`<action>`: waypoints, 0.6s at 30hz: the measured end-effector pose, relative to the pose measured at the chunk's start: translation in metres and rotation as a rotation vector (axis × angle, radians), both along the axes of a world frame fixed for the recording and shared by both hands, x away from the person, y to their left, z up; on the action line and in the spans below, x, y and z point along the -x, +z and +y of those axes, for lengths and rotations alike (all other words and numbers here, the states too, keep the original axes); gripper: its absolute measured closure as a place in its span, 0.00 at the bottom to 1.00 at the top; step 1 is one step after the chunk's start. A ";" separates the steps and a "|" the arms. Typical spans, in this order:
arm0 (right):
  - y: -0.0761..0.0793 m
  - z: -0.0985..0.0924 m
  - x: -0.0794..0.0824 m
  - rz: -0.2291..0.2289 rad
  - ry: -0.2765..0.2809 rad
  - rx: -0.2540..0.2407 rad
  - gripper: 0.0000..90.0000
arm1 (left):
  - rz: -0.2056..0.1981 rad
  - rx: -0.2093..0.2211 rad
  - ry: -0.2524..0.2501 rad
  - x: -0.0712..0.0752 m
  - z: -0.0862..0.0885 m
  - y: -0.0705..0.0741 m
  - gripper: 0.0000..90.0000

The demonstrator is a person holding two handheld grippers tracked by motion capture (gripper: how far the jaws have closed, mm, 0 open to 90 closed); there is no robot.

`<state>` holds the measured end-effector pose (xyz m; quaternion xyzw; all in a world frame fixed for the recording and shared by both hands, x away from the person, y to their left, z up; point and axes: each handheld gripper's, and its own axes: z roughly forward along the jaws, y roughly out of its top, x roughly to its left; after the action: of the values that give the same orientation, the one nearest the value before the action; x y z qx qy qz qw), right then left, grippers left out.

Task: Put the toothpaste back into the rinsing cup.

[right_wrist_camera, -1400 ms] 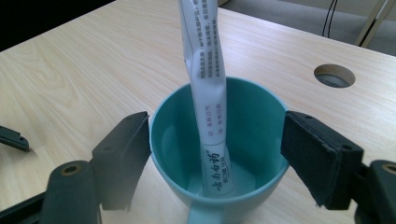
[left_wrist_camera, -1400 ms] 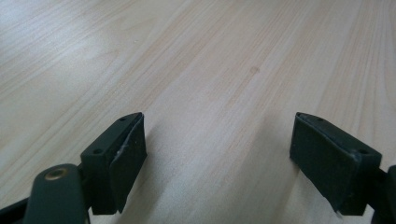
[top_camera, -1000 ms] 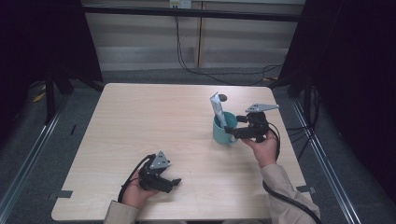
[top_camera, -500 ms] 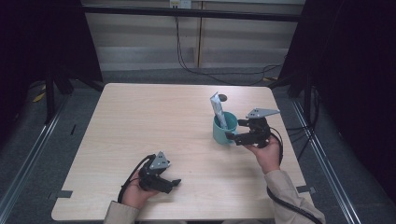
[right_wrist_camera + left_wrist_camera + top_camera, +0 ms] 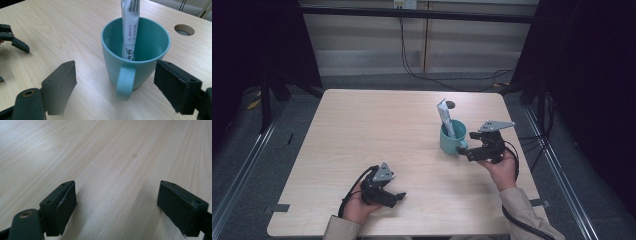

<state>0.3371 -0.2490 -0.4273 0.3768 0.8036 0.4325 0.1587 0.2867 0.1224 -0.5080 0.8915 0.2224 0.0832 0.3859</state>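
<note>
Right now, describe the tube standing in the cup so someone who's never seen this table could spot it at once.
Start at the light wooden table and go to its right side, where a teal mug stands just ahead of the right tongs. The white tube leans inside that mug, poking well above the rim. It is the only white, printed thing on the table.

My left gripper point(image 5: 398, 196) and right gripper point(image 5: 462, 150) are both matte black, each with a grey three-cornered plate on top and a black cable trailing off. Blocky rectangular pads point(image 5: 177, 85), a brass-coloured rivet near the left one. I'm wearing tan sleeves point(image 5: 523, 214).
</note>
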 end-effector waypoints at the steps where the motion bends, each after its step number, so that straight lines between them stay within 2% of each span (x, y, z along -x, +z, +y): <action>1: 0.000 -0.001 0.001 0.003 0.003 -0.001 0.19 | 0.000 0.000 0.000 0.000 0.000 0.000 0.17; 7: -0.004 -0.002 0.009 0.005 0.011 0.021 0.19 | 0.000 0.000 0.000 0.000 0.000 0.000 0.17; 18: -0.011 -0.006 0.021 0.012 0.026 0.027 0.19 | 0.001 -0.001 0.000 0.000 0.000 0.000 0.17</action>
<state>0.3159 -0.2555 -0.4386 0.3667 0.8153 0.4212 0.1532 0.2866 0.1225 -0.5080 0.8916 0.2226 0.0831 0.3855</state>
